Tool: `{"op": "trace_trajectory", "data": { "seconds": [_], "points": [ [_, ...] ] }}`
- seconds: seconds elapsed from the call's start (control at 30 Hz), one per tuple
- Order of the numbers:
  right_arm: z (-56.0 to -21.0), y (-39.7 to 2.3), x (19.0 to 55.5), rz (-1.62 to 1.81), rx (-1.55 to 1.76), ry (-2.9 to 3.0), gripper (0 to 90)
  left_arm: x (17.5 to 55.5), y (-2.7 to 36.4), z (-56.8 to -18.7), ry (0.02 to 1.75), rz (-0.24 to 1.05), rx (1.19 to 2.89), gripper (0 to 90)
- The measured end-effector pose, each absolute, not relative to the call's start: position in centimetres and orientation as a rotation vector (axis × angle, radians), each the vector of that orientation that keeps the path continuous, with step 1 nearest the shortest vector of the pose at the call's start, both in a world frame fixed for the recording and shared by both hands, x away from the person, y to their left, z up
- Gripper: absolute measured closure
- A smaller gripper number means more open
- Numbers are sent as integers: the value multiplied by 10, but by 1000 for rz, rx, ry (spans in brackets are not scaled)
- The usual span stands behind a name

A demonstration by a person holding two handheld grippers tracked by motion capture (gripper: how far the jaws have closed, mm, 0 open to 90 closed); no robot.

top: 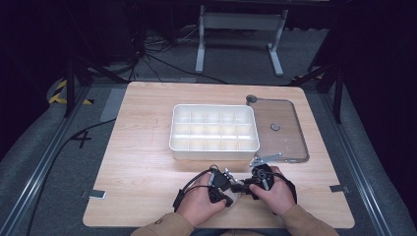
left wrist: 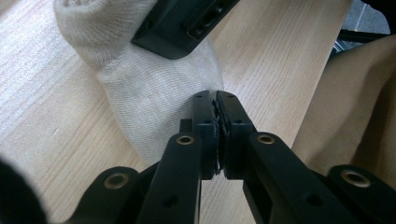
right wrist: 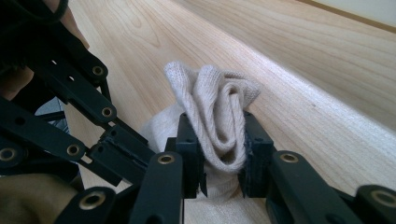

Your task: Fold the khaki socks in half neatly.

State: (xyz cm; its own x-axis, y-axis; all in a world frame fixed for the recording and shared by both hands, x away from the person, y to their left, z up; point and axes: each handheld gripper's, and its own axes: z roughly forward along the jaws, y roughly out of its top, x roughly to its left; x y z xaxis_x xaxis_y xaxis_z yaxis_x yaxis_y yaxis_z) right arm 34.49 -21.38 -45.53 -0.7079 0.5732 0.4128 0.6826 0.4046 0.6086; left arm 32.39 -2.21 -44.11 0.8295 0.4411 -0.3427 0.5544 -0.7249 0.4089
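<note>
A cream knitted sock (right wrist: pixel 210 93) lies near the front edge of the wooden table (top: pixel 147 147), between my two hands. My right gripper (right wrist: pixel 217 122) is shut on a folded bunch of it, which bulges up between the pads. Coming from the opposite side, my left gripper (left wrist: pixel 215 95) has its jaws pressed together at the edge of the sock (left wrist: pixel 154 88), with what looks like a thin bit of fabric pinched between them. In the high view the left gripper (top: pixel 227 188) and the right gripper (top: pixel 246 187) meet tip to tip over the sock (top: pixel 235 197).
A white box with several compartments (top: pixel 214 147) stands in the middle of the table. A clear lid (top: pixel 280 142) lies flat to its right. The table's front edge runs just behind my hands, with a trouser leg (left wrist: pixel 355 107) beyond it.
</note>
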Motion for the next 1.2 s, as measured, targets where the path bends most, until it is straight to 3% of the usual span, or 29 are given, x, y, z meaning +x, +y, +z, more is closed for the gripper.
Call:
{"op": "trace_trajectory", "data": {
  "seconds": [0.3, 1.2],
  "points": [
    [-449, -218, 346, -1221, -1135, -2485, 753, 325, -17, -434, 733, -308, 2495, 820],
    [-418, -246, 346, -1327, -1176, -2489, 751, 346, 45, -399, 898, -163, 2399, 785]
  ]
}}
